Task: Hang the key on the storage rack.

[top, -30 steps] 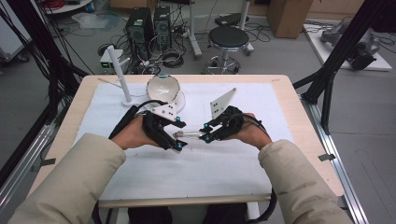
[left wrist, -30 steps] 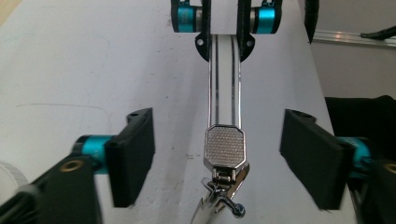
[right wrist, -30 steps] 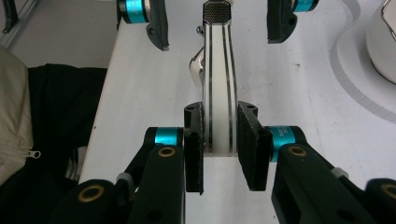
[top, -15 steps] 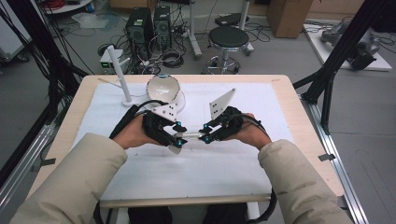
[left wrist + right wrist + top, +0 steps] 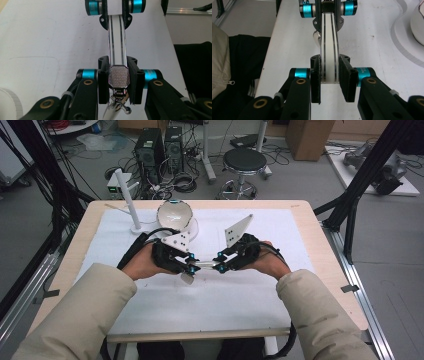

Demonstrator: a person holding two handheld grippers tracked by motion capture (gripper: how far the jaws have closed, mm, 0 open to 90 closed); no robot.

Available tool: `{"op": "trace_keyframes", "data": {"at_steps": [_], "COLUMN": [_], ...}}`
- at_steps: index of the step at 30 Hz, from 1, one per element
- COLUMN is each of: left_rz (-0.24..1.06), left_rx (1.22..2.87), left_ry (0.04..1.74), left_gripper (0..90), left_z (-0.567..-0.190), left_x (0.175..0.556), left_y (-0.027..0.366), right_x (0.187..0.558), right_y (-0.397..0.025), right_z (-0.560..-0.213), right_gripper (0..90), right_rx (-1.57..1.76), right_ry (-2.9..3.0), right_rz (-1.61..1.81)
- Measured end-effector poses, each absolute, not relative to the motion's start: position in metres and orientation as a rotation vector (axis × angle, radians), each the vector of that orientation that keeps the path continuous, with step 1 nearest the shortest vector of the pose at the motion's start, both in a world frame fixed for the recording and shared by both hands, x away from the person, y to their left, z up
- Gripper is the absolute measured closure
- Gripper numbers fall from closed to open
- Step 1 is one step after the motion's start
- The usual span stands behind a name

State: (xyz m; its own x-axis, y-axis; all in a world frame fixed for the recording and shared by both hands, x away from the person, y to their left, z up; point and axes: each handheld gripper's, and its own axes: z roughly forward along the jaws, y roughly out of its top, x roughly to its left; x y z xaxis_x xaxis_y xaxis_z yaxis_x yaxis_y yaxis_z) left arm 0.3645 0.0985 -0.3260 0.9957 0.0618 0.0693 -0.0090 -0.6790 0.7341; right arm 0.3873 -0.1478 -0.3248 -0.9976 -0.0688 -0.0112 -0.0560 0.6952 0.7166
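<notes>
High view, steel tool (image 5: 205,265) held level above white worktop (image 5: 250,295), left gripper (image 5: 189,267) and right gripper (image 5: 220,266) fingers clamped on opposite ends, bowl (image 5: 175,214) behind, contents unclear, no legible writing.

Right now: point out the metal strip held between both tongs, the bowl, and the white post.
metal strip (image 5: 116,45), left gripper view, on its striped flat face.
bowl (image 5: 175,213), high view, on its inner wall.
white post (image 5: 128,200), high view, on its upright shaft.
</notes>
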Motion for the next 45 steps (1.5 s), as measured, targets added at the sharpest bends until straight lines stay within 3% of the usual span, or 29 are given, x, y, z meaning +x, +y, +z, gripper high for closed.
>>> {"op": "trace_keyframes", "data": {"at_steps": [5, 12, 16, 29, 36, 45], "left_rz": [0.110, 0.119, 0.123, 0.163, 0.185, 0.264], "left_rx": [2.314, 2.289, 2.262, 2.151, 2.058, 1.945], "left_ry": [0.040, 0.087, 0.139, 0.320, 0.430, 0.561], "left_gripper": [74.2, 74.2, 74.2, 74.2, 74.2, 74.3], "left_z": [-0.325, -0.321, -0.317, -0.308, -0.307, -0.308], "left_x": [0.364, 0.367, 0.369, 0.379, 0.386, 0.392], "left_y": [0.099, 0.106, 0.114, 0.147, 0.170, 0.209], "right_x": [0.386, 0.385, 0.389, 0.374, 0.356, 0.343], "right_y": [-0.148, -0.149, -0.163, -0.233, -0.277, -0.304], "right_z": [-0.325, -0.329, -0.328, -0.327, -0.342, -0.371], "right_gripper": [71.8, 1.3, 0.4, 0.4, 0.4, 0.4], "right_rx": [0.124, -0.081, -0.317, -0.623, -0.800, -0.972], "right_ry": [-2.879, -2.961, -2.905, -2.835, -2.733, -2.634], "right_rz": [-1.225, -1.357, -1.544, -1.914, -2.153, -2.297]}}
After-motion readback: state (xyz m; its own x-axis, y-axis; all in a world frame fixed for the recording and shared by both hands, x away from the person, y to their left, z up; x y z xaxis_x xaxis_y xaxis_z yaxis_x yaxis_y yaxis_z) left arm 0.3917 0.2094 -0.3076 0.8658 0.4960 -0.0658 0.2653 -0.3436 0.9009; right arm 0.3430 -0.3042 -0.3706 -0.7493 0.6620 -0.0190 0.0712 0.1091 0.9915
